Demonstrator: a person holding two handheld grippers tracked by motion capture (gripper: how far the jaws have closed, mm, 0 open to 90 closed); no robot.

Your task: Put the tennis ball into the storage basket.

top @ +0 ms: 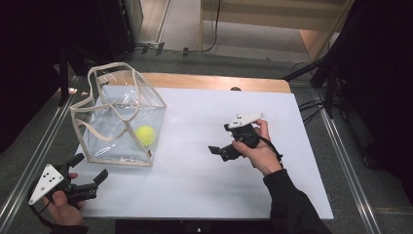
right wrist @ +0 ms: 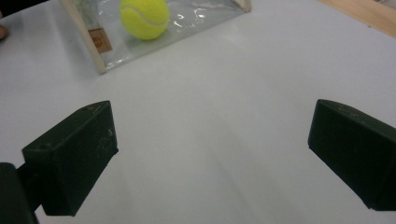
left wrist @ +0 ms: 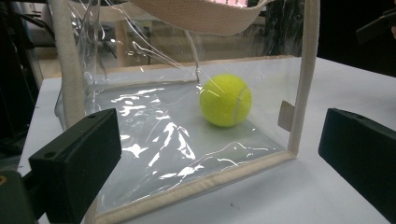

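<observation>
**Ball in bag, both grippers free**

Tennis ball (top: 145, 135) rests on the floor of the clear tote bag (top: 100, 146), near its front right corner; bag stands upright at the left of the white table (top: 219, 170). Left gripper (top: 90, 170) sits just off the bag's near edge, fingers wide apart, holding nothing. Right gripper (top: 216, 150) hovers mid-table, well apart from the bag, fingers likewise spread and empty.

Judgement: approach stage. Next move likely needs one gripper to steady the bag's cream handles (top: 114, 68) or rim before anything else.
</observation>
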